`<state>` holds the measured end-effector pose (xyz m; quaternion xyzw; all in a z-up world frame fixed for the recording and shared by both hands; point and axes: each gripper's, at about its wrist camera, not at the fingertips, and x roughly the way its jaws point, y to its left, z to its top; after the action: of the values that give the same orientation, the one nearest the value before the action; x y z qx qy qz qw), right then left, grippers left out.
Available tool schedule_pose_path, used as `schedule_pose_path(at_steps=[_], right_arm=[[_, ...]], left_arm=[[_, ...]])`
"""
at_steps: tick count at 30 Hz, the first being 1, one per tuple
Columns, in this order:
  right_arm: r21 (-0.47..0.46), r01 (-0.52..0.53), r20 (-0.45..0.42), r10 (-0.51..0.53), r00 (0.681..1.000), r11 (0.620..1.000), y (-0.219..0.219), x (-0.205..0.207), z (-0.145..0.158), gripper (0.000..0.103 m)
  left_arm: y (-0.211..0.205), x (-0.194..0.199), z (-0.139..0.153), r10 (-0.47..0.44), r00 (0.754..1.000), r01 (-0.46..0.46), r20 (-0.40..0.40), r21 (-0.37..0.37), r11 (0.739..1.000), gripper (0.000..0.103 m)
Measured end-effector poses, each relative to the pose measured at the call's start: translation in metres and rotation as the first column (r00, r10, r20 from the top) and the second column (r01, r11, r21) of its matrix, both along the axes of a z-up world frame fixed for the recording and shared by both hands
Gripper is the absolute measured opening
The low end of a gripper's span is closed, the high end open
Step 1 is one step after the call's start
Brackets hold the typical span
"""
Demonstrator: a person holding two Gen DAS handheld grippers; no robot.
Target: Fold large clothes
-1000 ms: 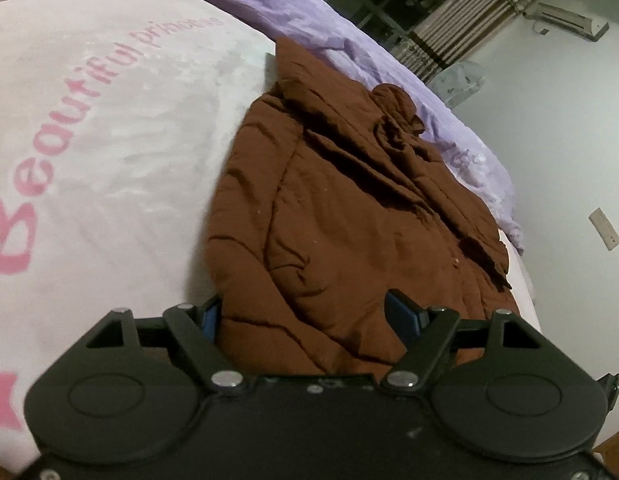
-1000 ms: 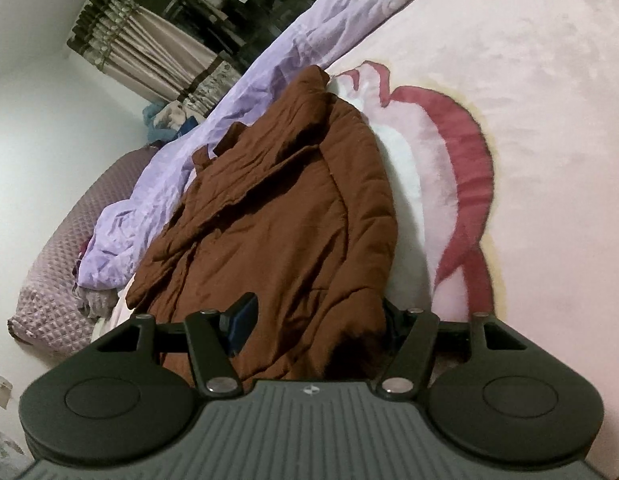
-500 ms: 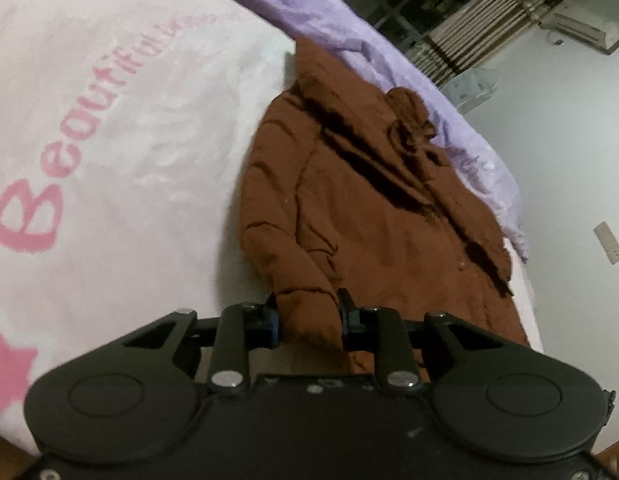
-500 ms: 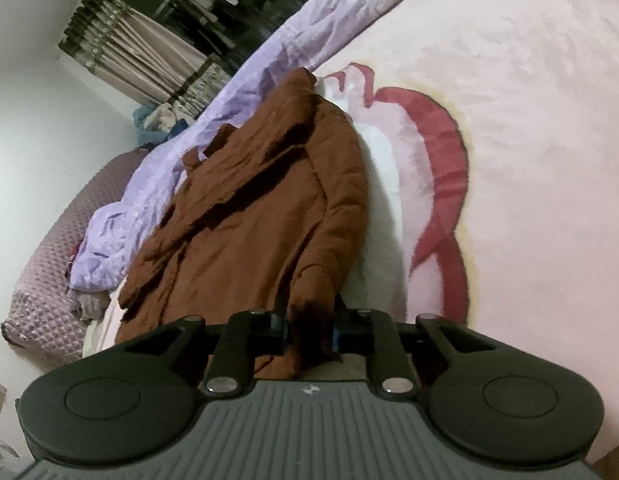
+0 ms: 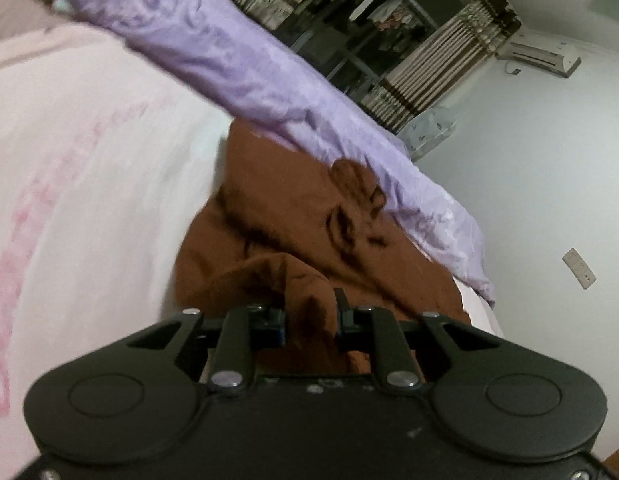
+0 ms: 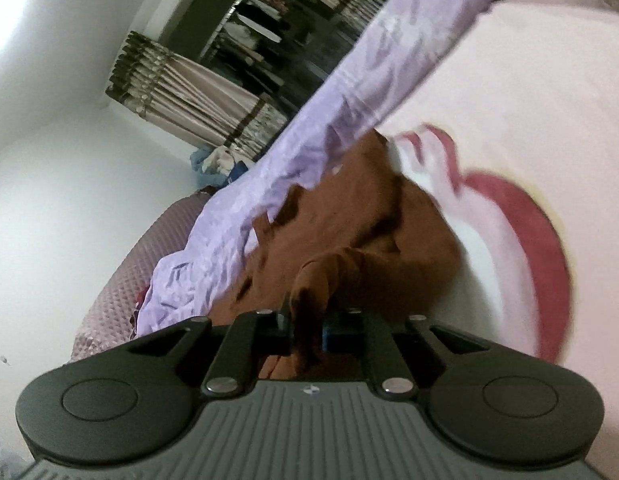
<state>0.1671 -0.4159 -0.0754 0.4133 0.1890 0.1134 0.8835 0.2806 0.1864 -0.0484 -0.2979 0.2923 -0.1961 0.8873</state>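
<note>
A brown padded jacket [image 5: 277, 208] lies on the pink blanket [image 5: 89, 200], its far side against a purple quilt [image 5: 237, 60]. My left gripper [image 5: 309, 312] has a bunch of the jacket's near hem between its pads, and its jaws are still closing on the cloth. In the right wrist view the same jacket [image 6: 369, 216] stretches away from my right gripper [image 6: 305, 320]. That gripper's jaws are also closing, pinching a raised fold of the hem. Both pinched folds stand up off the bed.
The pink blanket [image 6: 529, 100] carries a red and white print. The purple quilt [image 6: 309, 160] runs along the far side. A quilted mauve cover [image 6: 121, 272] lies at the bed's left end. Curtains [image 5: 437, 76] and white walls stand behind.
Both grippers went from wide open around the hem to closed on it. Both have since risen, lifting the near edge of the jacket off the blanket.
</note>
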Motion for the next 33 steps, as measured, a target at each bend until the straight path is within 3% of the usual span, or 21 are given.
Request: schedule_pose_path(at_steps=[6,10,11,12,14,16,17,19,22,27,33], right_arm=[[-0.042,0.026,0.038,-0.024,0.999,0.999,-0.012,0.082,0.051,0.011],[-0.064,0.073,0.026,-0.071,0.997,0.995,-0.019,0.152,0.071,0.012],[-0.066,0.084,0.016,-0.083,0.996,0.994,-0.021,0.168,0.071,0.014],[-0.064,0.094,0.002,-0.094,0.996,0.993,-0.023,0.188,0.068,0.022],[-0.04,0.121,-0.036,-0.123,0.992,0.992,-0.028,0.219,0.053,0.034],[-0.021,0.18,-0.091,-0.182,0.979,0.983,-0.034,0.241,0.033,0.047],[-0.028,0.212,-0.115,-0.214,0.97,0.977,-0.036,0.247,0.025,0.048],[-0.046,0.245,-0.16,-0.249,0.955,0.968,-0.039,0.254,0.01,0.048],[-0.04,0.225,-0.133,-0.228,0.964,0.974,-0.042,0.243,0.002,0.055],[-0.142,0.202,-0.046,-0.21,0.977,0.969,-0.041,0.226,0.018,0.068],[-0.25,0.147,-0.066,-0.168,0.984,0.957,-0.021,0.239,0.03,0.07]], left_arm=[[-0.005,0.089,0.038,0.023,0.997,-0.027,0.068,0.054,0.998,0.017],[-0.014,0.164,0.046,0.068,0.996,-0.073,0.054,0.112,0.991,0.02],[-0.017,0.181,0.043,0.068,0.997,-0.072,0.036,0.121,0.99,0.033],[-0.018,0.2,0.037,0.069,0.998,-0.07,0.011,0.13,0.989,0.054],[-0.019,0.229,0.021,0.096,0.995,-0.089,-0.039,0.153,0.984,0.077],[-0.02,0.25,0.006,0.178,0.982,-0.157,-0.064,0.251,0.955,0.079],[-0.021,0.259,0.0,0.194,0.978,-0.164,-0.074,0.297,0.941,0.079],[-0.016,0.263,-0.01,0.214,0.973,-0.173,-0.089,0.332,0.927,0.079],[-0.007,0.252,-0.014,0.182,0.981,-0.151,-0.074,0.309,0.939,0.079],[-0.01,0.236,-0.008,0.138,0.99,-0.126,-0.021,0.288,0.949,0.081],[-0.037,0.241,-0.01,0.128,0.991,-0.108,-0.046,0.303,0.947,0.081]])
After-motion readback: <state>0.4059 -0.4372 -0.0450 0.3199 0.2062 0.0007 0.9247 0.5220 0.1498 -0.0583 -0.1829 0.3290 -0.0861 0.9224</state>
